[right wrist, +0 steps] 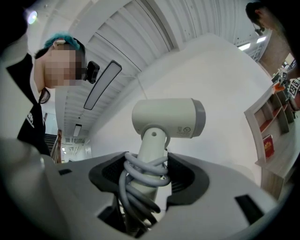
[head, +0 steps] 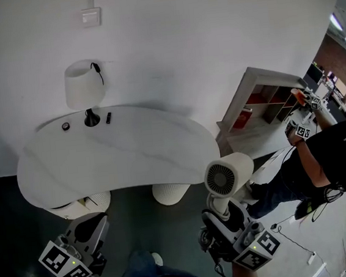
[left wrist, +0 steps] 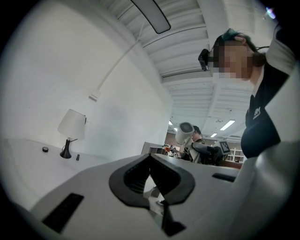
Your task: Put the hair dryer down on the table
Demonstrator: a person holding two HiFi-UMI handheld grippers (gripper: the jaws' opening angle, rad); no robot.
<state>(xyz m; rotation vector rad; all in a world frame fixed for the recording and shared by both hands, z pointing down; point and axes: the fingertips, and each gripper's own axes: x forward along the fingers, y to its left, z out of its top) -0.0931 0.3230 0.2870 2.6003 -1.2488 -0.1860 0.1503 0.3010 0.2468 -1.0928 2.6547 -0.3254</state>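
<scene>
White wall backs a white curved-edge table [head: 119,156] in the head view, over a dark floor. On its far left stand a lamp with a white shade and black base [head: 85,89], a small round black object [head: 66,126] and a small black bar [head: 108,117]. A white shelf unit [head: 261,104] stands to the right, and beyond it a person in black [head: 332,158]. The left gripper [head: 89,228] is low in front of the table. The right gripper [head: 225,216] holds a white hair dryer [head: 229,175] by its handle, just off the table's near right edge and not resting on it.

From the left gripper view, the left gripper [left wrist: 151,161] has its black pads meeting at the tips with nothing between them. The lamp [left wrist: 71,126] stands on the table [left wrist: 28,159] at left, and the hair dryer [left wrist: 185,133] shows small in the distance.

From the right gripper view, the right gripper [right wrist: 147,161] is clamped on the hair dryer's [right wrist: 168,117] upright handle, around which a grey cord [right wrist: 143,171] is wound.
</scene>
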